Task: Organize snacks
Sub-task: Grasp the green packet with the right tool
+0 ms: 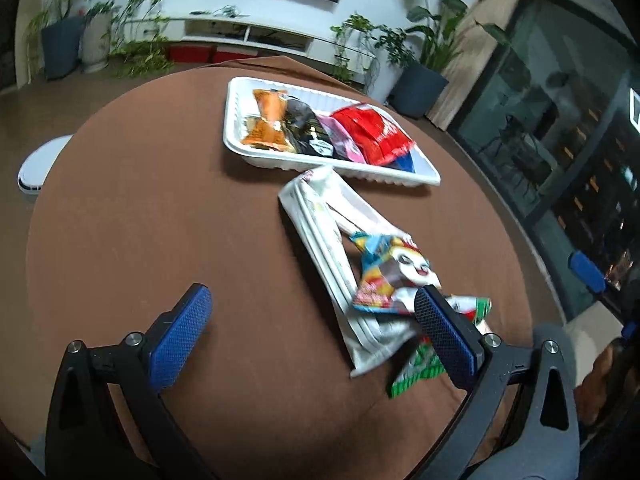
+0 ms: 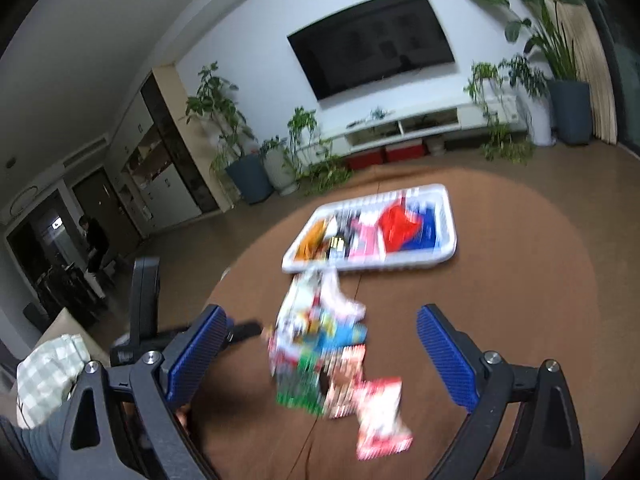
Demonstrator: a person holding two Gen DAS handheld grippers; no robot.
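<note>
Tray at the far side, loose packets nearer me

On the round table (image 1: 140, 220) I see the tray (image 1: 236, 120) holding several snack packets side by side; just before it, toward me, a flat bag (image 1: 320, 232) lies with loose packets (image 1: 392, 272) heaped on its near end.

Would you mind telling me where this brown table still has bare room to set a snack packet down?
The round brown table lies bare on the near side of the white plastic tray, left of the white plastic bag. The tray is filled with packets. It is crowded where loose snack packets pile beside the bag.
</note>
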